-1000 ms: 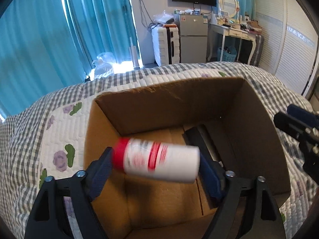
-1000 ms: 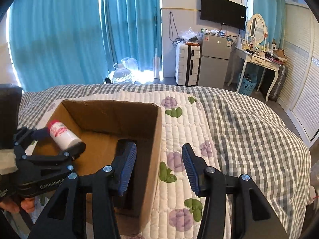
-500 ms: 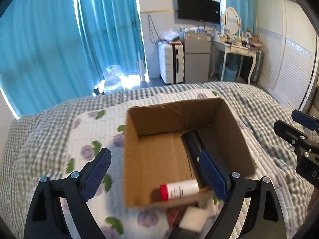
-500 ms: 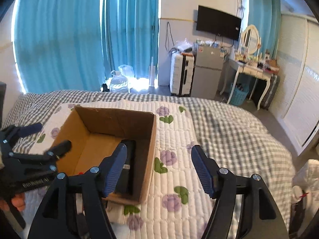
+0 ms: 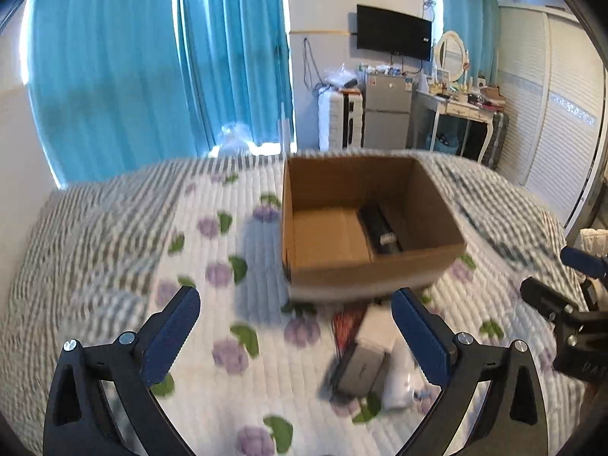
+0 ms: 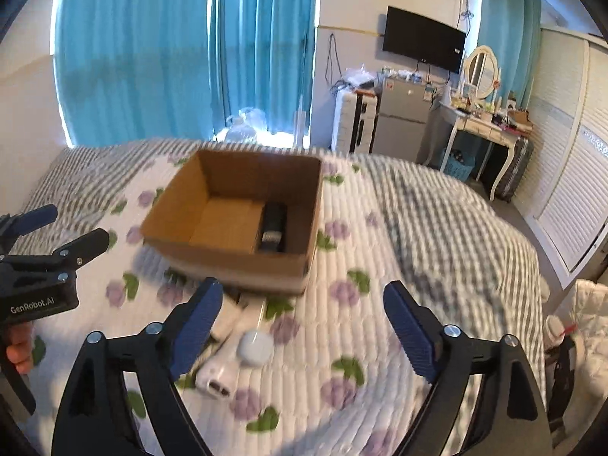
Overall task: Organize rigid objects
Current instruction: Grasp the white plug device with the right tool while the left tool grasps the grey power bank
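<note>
An open cardboard box [image 5: 372, 271] [image 6: 235, 266] stands on the flowered quilt, with a black object [image 5: 378, 228] [image 6: 273, 228] lying along its right side. In front of the box lie a grey-black device [image 5: 361, 368], a white handheld device [image 6: 216, 376] and a white round piece [image 6: 254, 345]. My left gripper [image 5: 295, 294] hovers short of the box, its jaws opening with nothing between them. My right gripper [image 6: 303, 287] is to the right of it over those loose items, jaws also opening and empty. The box's front wall hides its near floor.
The quilt [image 5: 125, 250] covers a wide bed. Blue curtains [image 5: 152, 76], a white suitcase [image 5: 336, 121], a small fridge [image 5: 385, 114] and a dressing table [image 6: 490, 129] stand beyond it. White wardrobe doors [image 6: 570, 174] line the right side. A hand [image 6: 19, 345] holds the left gripper.
The left gripper let the red-capped white bottle fall into the box. Both grippers then pulled back from the box, and the right jaws widened. The bottle is now out of sight.
</note>
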A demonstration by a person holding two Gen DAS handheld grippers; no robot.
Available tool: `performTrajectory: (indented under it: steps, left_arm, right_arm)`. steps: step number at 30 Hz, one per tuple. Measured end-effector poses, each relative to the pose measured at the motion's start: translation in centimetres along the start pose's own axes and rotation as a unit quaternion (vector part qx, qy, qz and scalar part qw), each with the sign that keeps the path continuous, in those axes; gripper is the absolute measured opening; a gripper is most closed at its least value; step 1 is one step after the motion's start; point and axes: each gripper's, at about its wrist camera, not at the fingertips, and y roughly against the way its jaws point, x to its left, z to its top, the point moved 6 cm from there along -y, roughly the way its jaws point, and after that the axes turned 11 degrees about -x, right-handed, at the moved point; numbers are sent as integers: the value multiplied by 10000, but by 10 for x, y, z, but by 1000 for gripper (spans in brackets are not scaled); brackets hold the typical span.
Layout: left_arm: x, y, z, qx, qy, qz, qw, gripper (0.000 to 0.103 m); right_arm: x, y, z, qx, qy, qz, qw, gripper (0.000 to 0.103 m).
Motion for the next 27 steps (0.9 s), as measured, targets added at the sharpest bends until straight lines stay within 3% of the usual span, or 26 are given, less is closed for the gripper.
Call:
performTrajectory:
  steps: [7,12,18,24,26,27]
  left_arm:
    - [15,-13,-75,331,19,288,9990,103]
    - [20,-29,-111,723,55,234,9971,103]
    - [24,-39,-121,865,189,131,9960,103]
    - [20,-39,-125,917,113,129,9956,103]
    - [21,-39,-124,912,109,163,9956,103]
    - [21,-40,-124,917,114,184,9956,103]
  right_arm:
    - [28,-32,-68,653,-60,38,9978,89]
    - [53,-61,-114,1231,-195,281,9918,89]
    - [69,-93,-148,1654,-300,431,9848,89]
    - [84,-109,-157,1713,-418,665,9821,88]
    - [87,-111,-159,1755,-449,709,9809,82]
    - [87,-112,-161,1778,-572,810,9791,75]
